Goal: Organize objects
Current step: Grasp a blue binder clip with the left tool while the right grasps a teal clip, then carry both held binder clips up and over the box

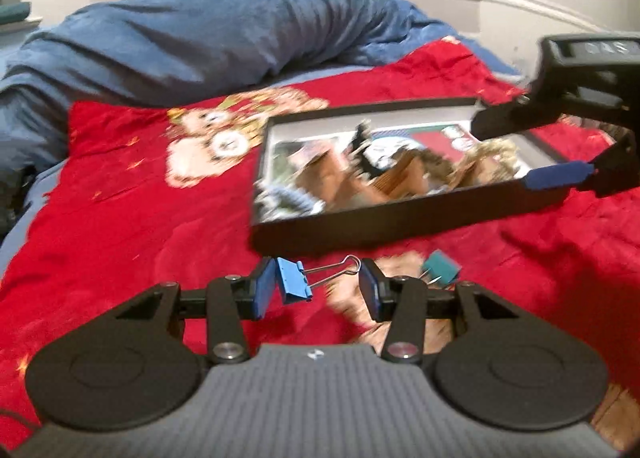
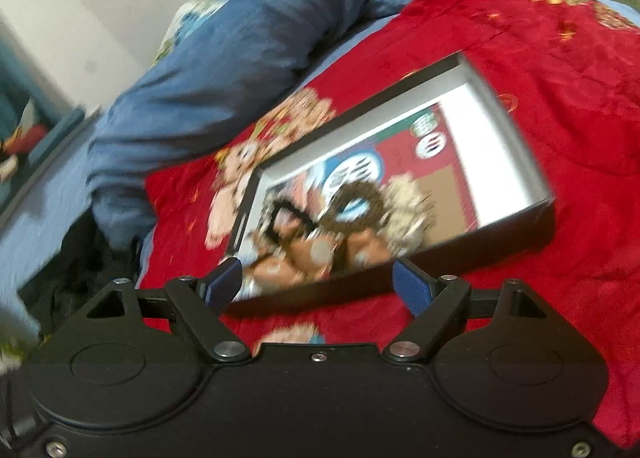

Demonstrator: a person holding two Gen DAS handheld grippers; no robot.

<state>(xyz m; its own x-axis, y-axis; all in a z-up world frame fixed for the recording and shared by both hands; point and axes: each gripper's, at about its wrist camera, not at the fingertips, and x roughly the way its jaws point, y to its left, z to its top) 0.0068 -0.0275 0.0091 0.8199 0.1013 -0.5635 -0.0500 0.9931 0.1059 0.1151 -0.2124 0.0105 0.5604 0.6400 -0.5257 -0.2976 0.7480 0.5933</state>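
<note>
Left claw (image 1: 318,290) open wide, holding nothing, low over the red blanket (image 1: 120,217) on the bed. Blue binder clip (image 1: 294,282) between its fingers, just beside the left pad (image 1: 264,292), wire handles reaching toward the right pad; contact impossible to tell. Teal clip (image 1: 440,272) just beyond the right finger, on the blanket. Black box (image 1: 400,217) further ahead, lidless, holding a blurred jumble of small things over printed cards.

Right claw (image 2: 316,284) also open wide and empty, poised at the near wall of the box (image 2: 500,234), fingers astride its rim in the left view. Blue duvet (image 2: 240,57) bunched behind the blanket (image 2: 560,97), near the wall.
</note>
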